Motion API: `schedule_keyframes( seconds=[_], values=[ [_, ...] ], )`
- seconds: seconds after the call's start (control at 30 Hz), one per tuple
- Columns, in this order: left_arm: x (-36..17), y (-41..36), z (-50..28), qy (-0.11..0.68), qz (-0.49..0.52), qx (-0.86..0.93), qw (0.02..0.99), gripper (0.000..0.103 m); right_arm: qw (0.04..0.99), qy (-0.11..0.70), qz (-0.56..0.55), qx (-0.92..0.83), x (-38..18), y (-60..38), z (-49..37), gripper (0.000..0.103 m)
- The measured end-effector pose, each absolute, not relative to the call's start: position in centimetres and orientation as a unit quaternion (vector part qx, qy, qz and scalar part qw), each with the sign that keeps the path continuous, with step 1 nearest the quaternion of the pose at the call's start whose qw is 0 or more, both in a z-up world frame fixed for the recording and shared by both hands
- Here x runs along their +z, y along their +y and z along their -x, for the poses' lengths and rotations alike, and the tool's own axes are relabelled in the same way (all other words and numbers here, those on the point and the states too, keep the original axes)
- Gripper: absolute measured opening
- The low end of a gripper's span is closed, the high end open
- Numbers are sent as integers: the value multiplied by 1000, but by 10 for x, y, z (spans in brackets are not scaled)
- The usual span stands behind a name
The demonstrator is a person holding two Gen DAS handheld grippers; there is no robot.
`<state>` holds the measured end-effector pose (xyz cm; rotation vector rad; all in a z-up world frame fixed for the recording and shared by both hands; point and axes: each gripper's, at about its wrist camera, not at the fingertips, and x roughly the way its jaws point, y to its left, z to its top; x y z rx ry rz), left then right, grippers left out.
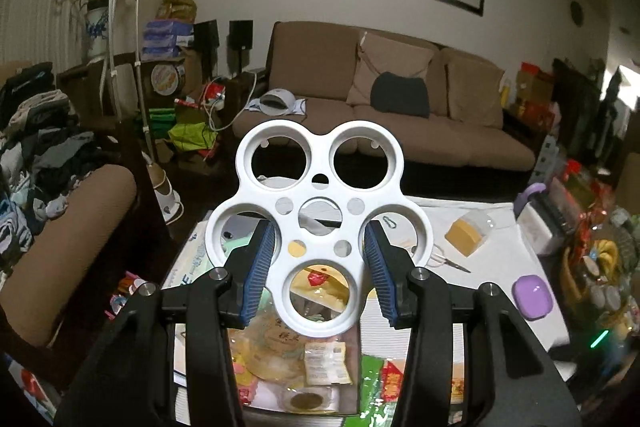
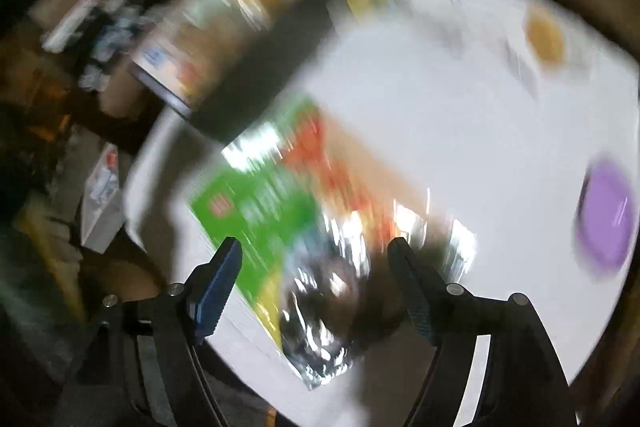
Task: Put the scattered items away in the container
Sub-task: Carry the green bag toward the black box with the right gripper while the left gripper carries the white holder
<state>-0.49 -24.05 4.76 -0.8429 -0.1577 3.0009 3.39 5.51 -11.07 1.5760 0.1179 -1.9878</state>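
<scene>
The white five-ring holder (image 1: 318, 223) hangs in the air above the counter (image 1: 500, 239), gripped by the left gripper (image 1: 320, 267): its blue fingers (image 1: 262, 267) press on the holder's middle section from either side, reaching through the two side rings. Directly beneath the holder lies what looks like a clear-walled container (image 1: 280, 359) with snack packets already in it, though its rim is hard to trace. The grip sits on a narrow web of smooth plastic, so the holder could swivel or slip out as the hand tilts; dropped from above, it might bounce off the packets and land beside the container, not in it. It is also wide and flat, and may bridge across the contents instead of settling.

Other things wait beyond the holder on the counter: a yellow block in clear wrap (image 1: 466, 237), small scissors (image 1: 456, 263), and, right of the holder, a purple case (image 1: 534, 297).

The right gripper (image 2: 316, 279) has its fingers spread wide with nothing between them, above a green and red foil packet (image 2: 280, 215). That view is badly smeared, so aim is uncertain; a fast descent could skid the slick packet across the counter or pinch only its edge, and the purple case to the packet's right could get knocked.
</scene>
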Motion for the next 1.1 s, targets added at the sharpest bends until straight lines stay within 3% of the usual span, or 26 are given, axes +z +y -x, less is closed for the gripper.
schedule_keyframes(
  seconds=[0.1,0.2,0.27,0.5,0.77,1.1],
  values=[
    [43,-229,3,-38,278,960,14,43,259,44,-597,-758,-162,71,-53,78],
    [33,-211,-2,-18,299,954,14,43,219,-106,-589,-771,-194,115,-51,78],
    [22,-199,-10,-4,315,949,16,43,213,-150,-574,-776,-201,127,-46,78],
    [-46,-136,-69,20,379,924,40,44,176,-161,-512,-825,-201,162,-29,78],
    [-142,-67,-74,67,459,885,37,43,265,-242,-495,-791,-214,162,-21,81],
    [-190,-79,-64,36,503,863,22,43,327,-294,-495,-749,-221,153,-25,81]
  ],
)
